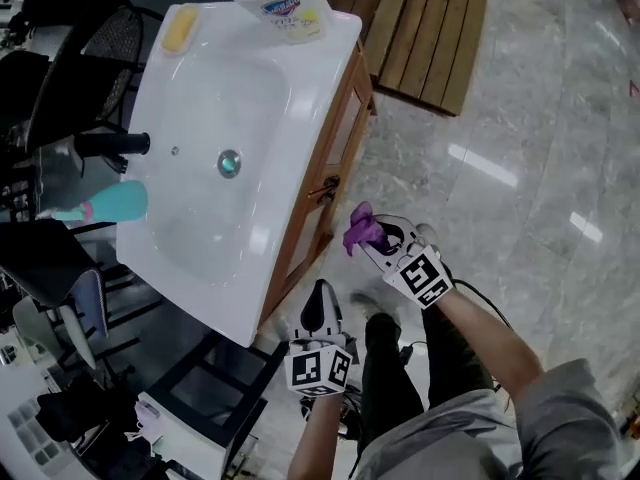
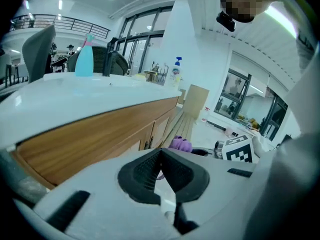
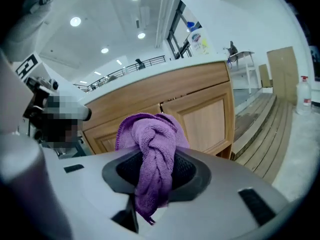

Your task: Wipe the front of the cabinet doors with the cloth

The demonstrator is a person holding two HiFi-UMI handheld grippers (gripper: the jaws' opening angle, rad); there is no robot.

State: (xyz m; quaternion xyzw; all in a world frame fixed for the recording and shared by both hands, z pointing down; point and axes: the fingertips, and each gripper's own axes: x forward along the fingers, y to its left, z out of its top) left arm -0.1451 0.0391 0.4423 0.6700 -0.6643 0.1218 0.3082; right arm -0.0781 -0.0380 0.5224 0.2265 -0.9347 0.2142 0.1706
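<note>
The right claw (image 1: 374,238) sat at the centre of the head view, closed on the cloth (image 1: 358,230). In the right gripper view the purple cloth (image 3: 150,134) was clamped between the two dark pads as a twisted bunch. A rounded fold stood above the jaws and a loose tail hung below them.

The cabinet doors (image 1: 338,138) ran diagonally along the right edge of the white basin worktop (image 1: 335,53). The cloth was near the door fronts, just right of the dark handles (image 1: 327,188), with a strip of floor visible between cloth and wood. In the right gripper view the panelled doors (image 3: 210,116) filled the area behind the cloth.

The left claw (image 1: 320,306) was lower in the head view, at centre bottom, below the near corner of the worktop. In the left gripper view its jaws (image 2: 160,153) were drawn together with nothing held between them.

A detergent bottle (image 1: 280,3) stood at the top edge of the worktop. A teal spray bottle (image 1: 108,202) lay at the worktop's left edge.
</note>
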